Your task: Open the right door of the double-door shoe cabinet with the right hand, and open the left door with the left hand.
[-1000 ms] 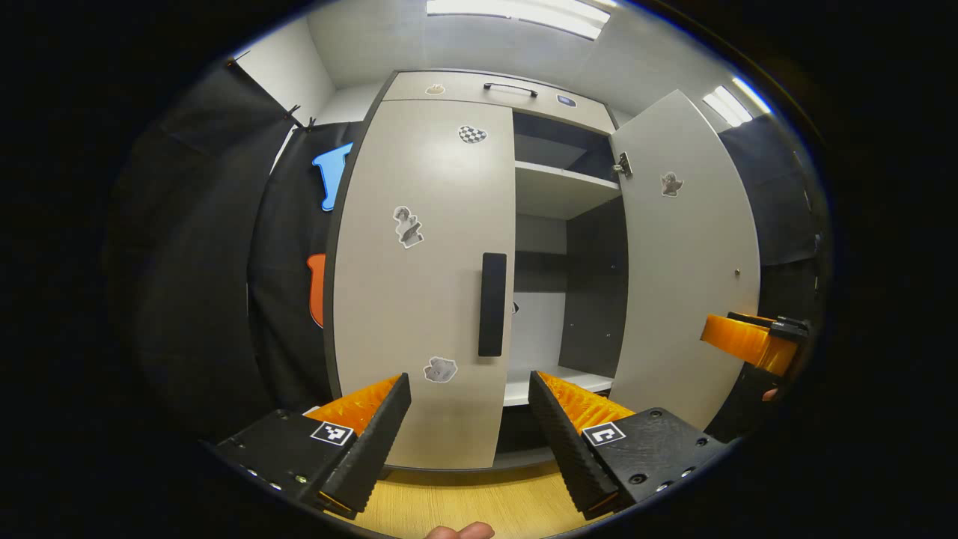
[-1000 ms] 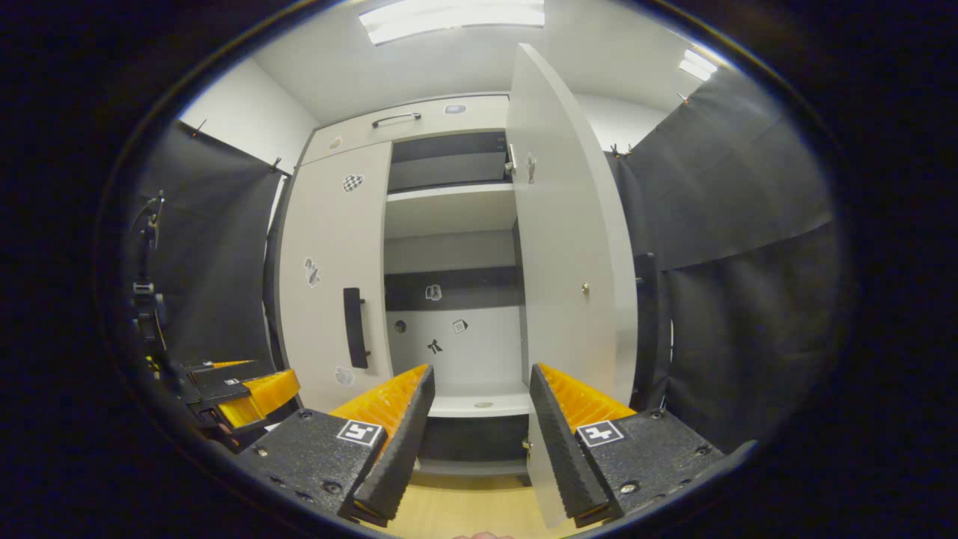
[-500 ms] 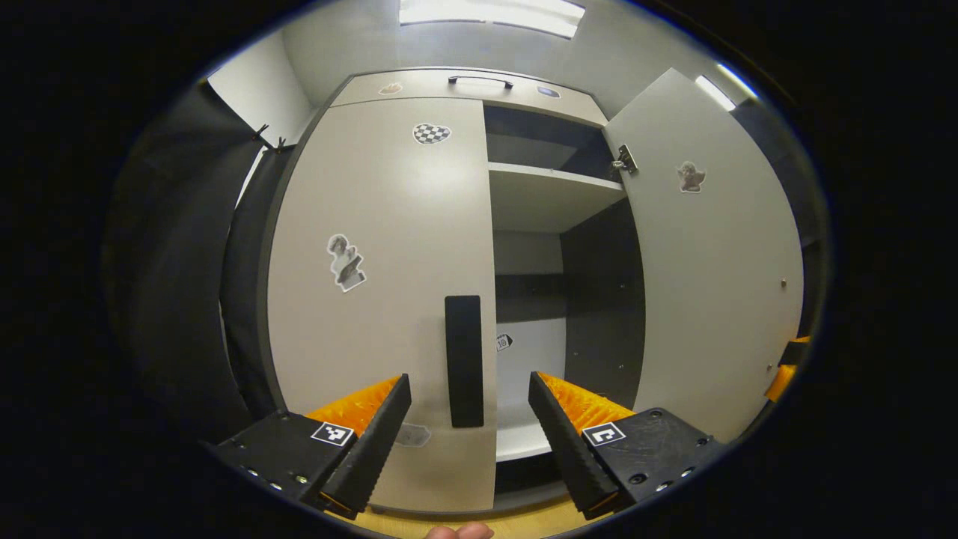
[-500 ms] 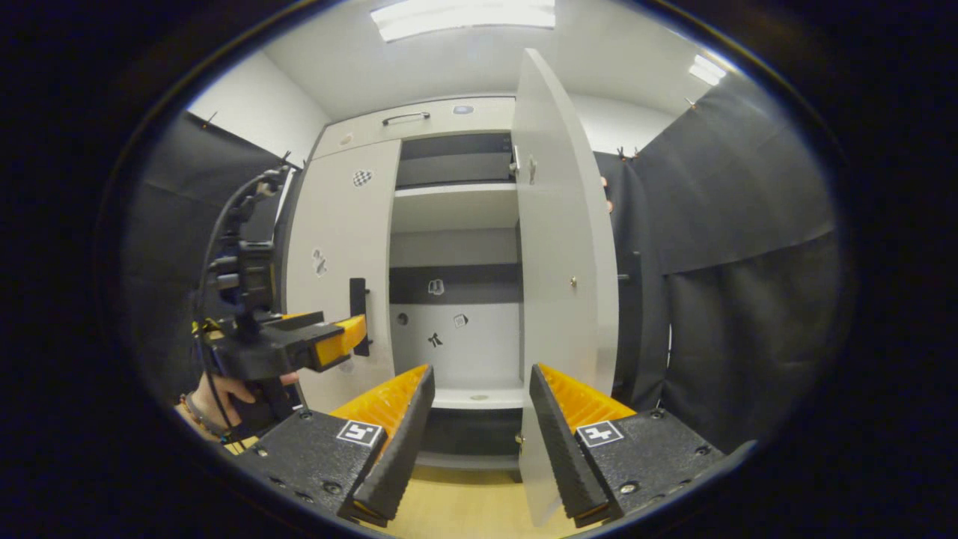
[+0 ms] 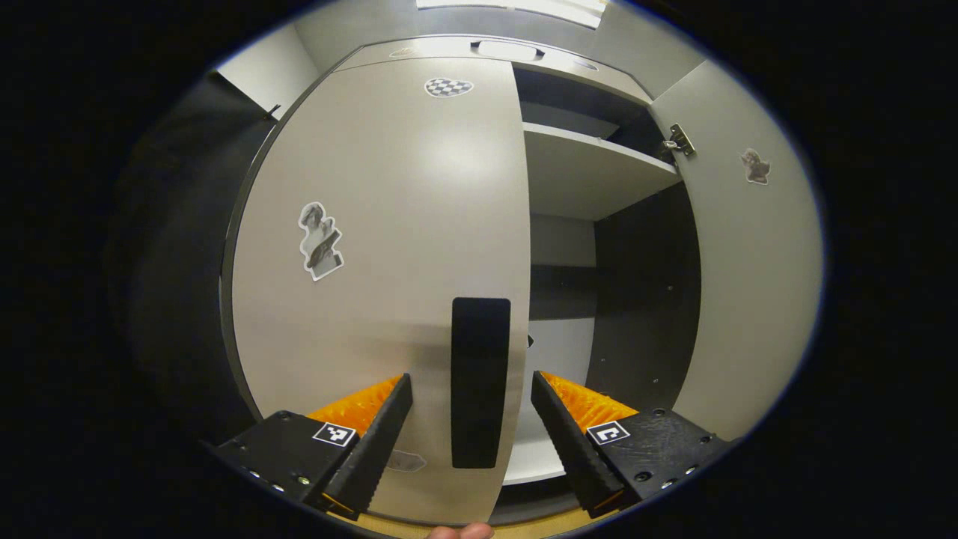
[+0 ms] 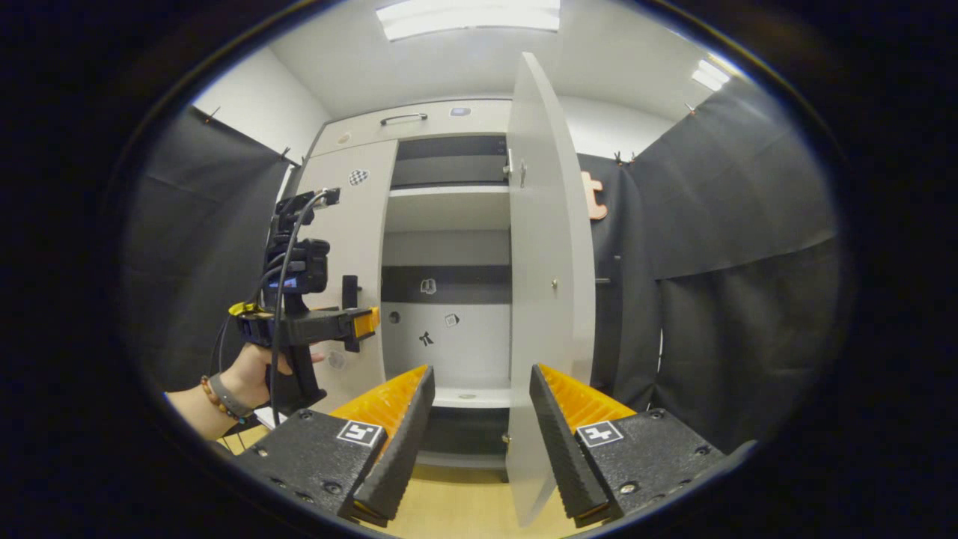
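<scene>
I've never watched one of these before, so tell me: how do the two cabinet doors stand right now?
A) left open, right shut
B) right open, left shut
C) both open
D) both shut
B: the right door is swung wide, baring the shelves, while the left door lies flush, its handle ungripped between the open left gripper fingers.

Left gripper point(image 5: 470, 434) level, fingers spread wide, gripped from below by a hand point(image 6: 254, 370) with a banded wrist. Right gripper point(image 6: 479, 442) likewise spread, holding nothing
</scene>
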### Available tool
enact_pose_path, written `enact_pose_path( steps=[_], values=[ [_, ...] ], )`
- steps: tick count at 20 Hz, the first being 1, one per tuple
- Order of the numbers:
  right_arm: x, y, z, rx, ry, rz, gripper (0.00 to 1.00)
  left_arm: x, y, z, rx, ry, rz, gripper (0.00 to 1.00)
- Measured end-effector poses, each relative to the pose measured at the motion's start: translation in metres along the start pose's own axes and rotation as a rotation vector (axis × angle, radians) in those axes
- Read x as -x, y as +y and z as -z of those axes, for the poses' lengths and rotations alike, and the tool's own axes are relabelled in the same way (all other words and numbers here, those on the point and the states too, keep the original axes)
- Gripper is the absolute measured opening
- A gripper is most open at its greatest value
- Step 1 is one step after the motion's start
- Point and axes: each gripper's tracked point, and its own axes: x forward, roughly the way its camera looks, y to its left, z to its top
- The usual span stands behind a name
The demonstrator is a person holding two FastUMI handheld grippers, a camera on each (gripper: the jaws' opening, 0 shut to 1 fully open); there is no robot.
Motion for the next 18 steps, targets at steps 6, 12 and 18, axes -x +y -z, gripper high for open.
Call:
enact_pose_path(
  steps=[6, 12, 18],
  values=[
    [-0.007, 0.009, 0.004, -0.008, 0.009, -0.028, 0.80, -0.002, 0.003, 0.004, -0.034, 0.014, -0.042, 0.94],
    [-0.009, 0.014, 0.004, 0.012, 0.004, -0.046, 0.80, -0.003, 0.003, 0.005, -0.057, 0.025, -0.044, 0.93],
    [-0.008, 0.012, 0.007, 0.006, 0.011, -0.049, 0.80, -0.003, 0.007, 0.010, -0.045, 0.036, -0.029, 0.60]
  ],
)
